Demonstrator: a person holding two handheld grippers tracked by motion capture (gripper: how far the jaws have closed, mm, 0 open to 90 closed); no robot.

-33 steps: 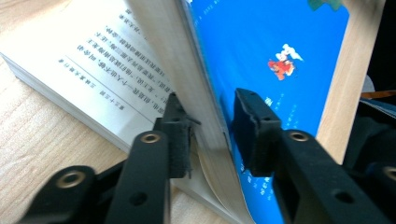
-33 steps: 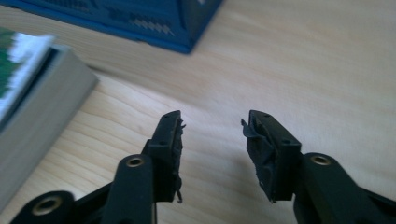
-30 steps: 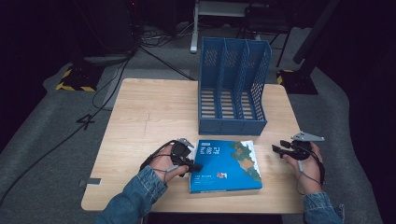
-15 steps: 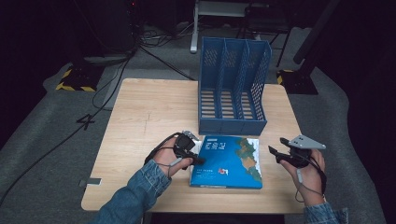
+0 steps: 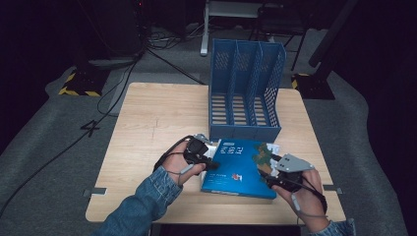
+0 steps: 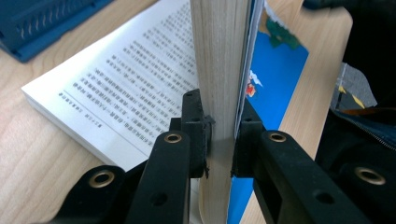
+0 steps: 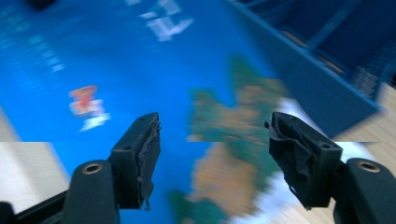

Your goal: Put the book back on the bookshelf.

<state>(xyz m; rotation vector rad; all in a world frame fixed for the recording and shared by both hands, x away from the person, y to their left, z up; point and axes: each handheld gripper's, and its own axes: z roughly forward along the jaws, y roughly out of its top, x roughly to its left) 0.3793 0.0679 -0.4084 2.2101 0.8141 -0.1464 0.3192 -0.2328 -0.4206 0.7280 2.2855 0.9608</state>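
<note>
A blue-covered book (image 5: 241, 167) lies on the wooden table (image 5: 157, 118) in front of a blue file rack (image 5: 246, 93). My left gripper (image 5: 214, 164) is at the book's left edge. In the left gripper view it (image 6: 219, 126) is shut on a thick wad of pages with the blue cover, and a printed page (image 6: 135, 88) lies bare beside the wad. My right gripper (image 5: 265, 169) hovers over the book's right part. Its jaws (image 7: 212, 140) have just been opening and stand apart above the cover (image 7: 116, 60) with nothing pressed between them.
The file rack (image 7: 327, 56) has three upright slots and stands just behind the book. Bare table surface lies to the left and far left. Cables run over the dark floor behind the table.
My right gripper has moved left, from beside the book to over its right edge. The left gripper has stayed clamped at the book's left edge and risen slightly.
</note>
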